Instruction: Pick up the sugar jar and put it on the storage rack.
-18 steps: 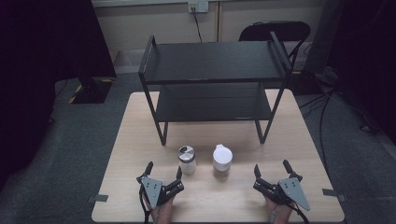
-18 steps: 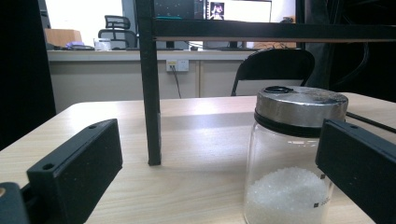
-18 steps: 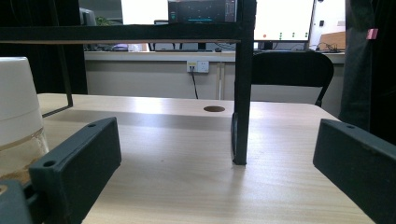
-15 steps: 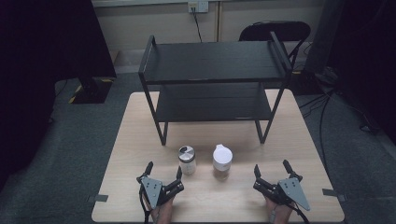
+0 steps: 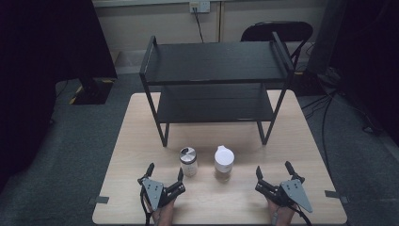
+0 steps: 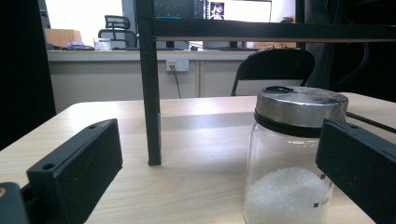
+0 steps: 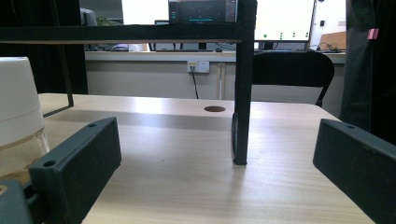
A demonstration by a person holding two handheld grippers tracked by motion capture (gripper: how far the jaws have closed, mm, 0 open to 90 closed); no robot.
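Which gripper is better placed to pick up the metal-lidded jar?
Left. The left gripper sits open just before the metal-lidded jar; the right gripper is farther, beyond the white-lidded jar.

The left hand-held gripper is a black tool with two slim black jaws that end in blunt tips, and a pale grey three-cornered plate sits on top of it with small dark screw dots near its corners. A thin black cable trails from it toward the near edge of the table. The right hand-held gripper has the same build: black body, two black jaws, a grey three-cornered plate with dark dots, and a black cable at its near side. In the gripper views each jaw is a matt black block with squared edges and a small round hole near its end.
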